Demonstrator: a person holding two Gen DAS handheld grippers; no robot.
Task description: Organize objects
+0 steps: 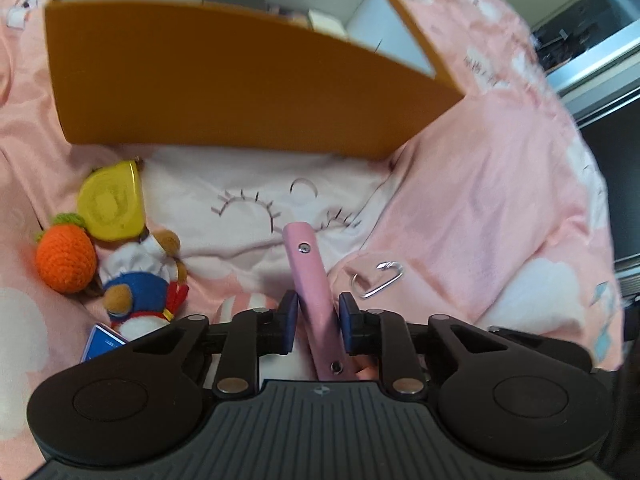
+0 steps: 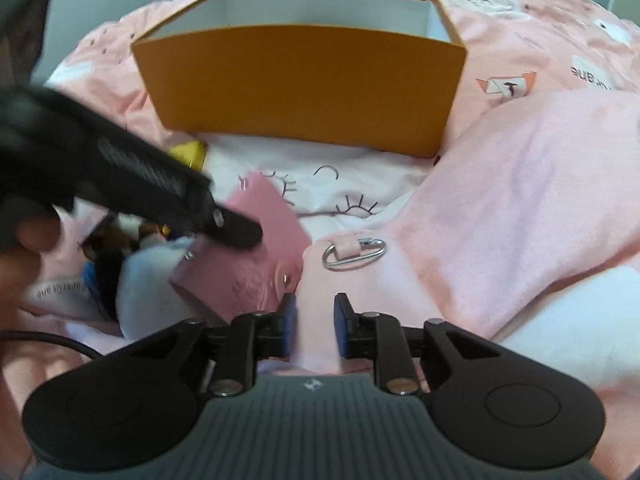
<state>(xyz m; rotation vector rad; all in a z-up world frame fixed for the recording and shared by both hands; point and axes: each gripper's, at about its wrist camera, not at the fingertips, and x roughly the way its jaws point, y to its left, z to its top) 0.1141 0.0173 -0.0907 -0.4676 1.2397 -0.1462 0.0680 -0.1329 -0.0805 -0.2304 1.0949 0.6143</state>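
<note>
An orange box with a white inside stands on the pink bedding; it also shows in the right wrist view. My left gripper is shut on a flat pink case with snap studs, held edge-on above the bedding. In the right wrist view the same pink case hangs from the left gripper's fingers. My right gripper is open and empty over the bedding. A silver carabiner lies just ahead of it; it also shows in the left wrist view.
A yellow coin-shaped case, an orange crocheted fruit, a plush doll and a blue card lie at the left. Some items sit inside the box. A raised fold of pink duvet is at the right.
</note>
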